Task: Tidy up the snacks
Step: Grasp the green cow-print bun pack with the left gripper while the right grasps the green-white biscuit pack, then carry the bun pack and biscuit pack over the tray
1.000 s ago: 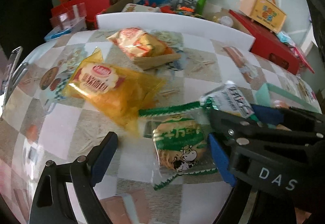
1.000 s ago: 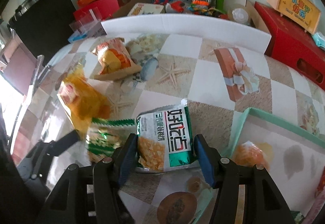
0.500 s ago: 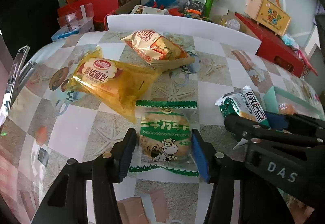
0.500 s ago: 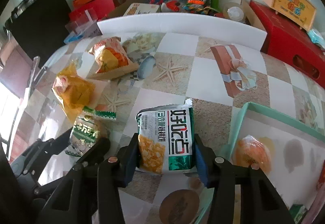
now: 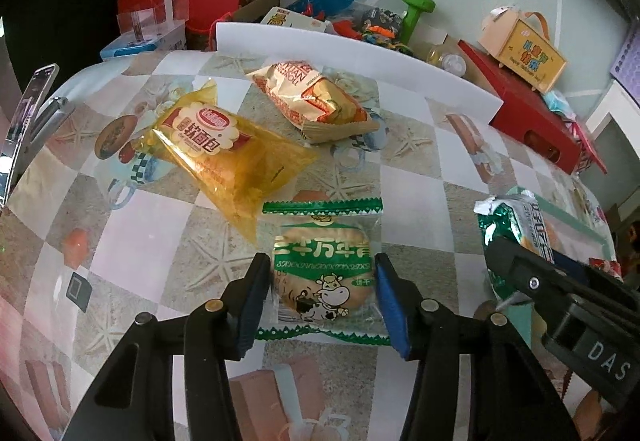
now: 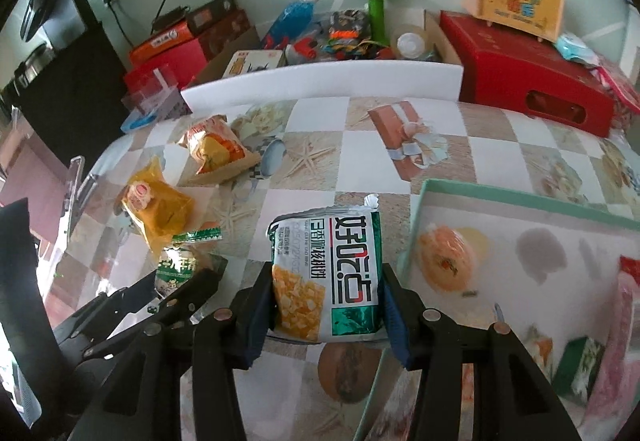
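My left gripper (image 5: 320,301) is shut on a green-and-clear biscuit packet with a cow on it (image 5: 323,277), low over the table. My right gripper (image 6: 328,305) is shut on a green-and-white snack packet (image 6: 328,273), held just left of the mint-green tray (image 6: 520,197). The packet also shows at the right of the left wrist view (image 5: 516,221). A yellow soft-bread bag (image 5: 224,153) and a gold-orange snack bag (image 5: 316,105) lie further back on the table. The tray holds an orange-wrapped snack (image 6: 444,257) and other packets at its right.
A white foam board (image 5: 352,57) stands along the table's far edge. Behind it are red boxes (image 6: 528,69), a blue bottle (image 6: 296,17), a green dumbbell (image 6: 376,9) and a yellow carry box (image 6: 516,1). A phone (image 5: 24,121) leans at the left edge.
My left gripper has moved onto the biscuit packet and closed on it. My right gripper keeps the green-and-white packet and has shifted slightly toward the tray.
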`<act>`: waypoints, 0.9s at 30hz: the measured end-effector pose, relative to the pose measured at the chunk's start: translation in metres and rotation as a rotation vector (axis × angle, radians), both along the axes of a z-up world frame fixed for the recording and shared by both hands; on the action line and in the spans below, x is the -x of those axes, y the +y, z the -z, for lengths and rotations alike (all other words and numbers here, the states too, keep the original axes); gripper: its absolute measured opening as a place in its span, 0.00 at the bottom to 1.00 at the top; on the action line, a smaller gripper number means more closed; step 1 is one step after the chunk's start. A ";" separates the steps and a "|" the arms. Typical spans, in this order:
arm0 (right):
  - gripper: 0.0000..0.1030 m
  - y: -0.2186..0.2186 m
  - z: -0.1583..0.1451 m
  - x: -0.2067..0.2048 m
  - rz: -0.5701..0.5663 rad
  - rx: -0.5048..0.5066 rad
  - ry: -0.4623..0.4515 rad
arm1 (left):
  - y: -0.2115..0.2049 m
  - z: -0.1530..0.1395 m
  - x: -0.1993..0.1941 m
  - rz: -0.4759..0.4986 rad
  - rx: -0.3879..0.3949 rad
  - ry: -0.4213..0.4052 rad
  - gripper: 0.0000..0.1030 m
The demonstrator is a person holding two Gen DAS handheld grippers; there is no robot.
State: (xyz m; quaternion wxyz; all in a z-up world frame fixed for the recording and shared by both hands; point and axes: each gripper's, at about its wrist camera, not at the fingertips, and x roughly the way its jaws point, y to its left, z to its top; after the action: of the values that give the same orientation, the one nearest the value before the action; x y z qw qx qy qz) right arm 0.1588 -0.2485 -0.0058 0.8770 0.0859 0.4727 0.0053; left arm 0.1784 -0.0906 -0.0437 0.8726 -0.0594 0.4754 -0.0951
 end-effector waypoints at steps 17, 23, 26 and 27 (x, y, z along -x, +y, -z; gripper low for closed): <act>0.50 -0.011 -0.037 0.054 0.118 -0.030 -0.127 | 0.004 -0.037 0.017 0.005 0.064 -0.086 0.52; 0.50 -0.040 -0.053 0.072 0.188 -0.046 -0.193 | -0.013 -0.055 0.026 0.044 0.087 -0.166 0.52; 0.50 -0.064 -0.059 0.083 0.265 -0.024 -0.207 | -0.025 -0.063 0.032 0.082 0.105 -0.201 0.52; 0.50 -0.072 -0.060 0.087 0.297 -0.013 -0.208 | -0.032 -0.065 0.034 0.099 0.107 -0.212 0.52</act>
State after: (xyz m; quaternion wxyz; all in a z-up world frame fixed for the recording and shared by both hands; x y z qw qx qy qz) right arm 0.0717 -0.3210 0.0545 0.9118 0.1592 0.3614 -0.1122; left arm 0.1442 -0.1222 0.0216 0.9078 -0.0722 0.3771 -0.1690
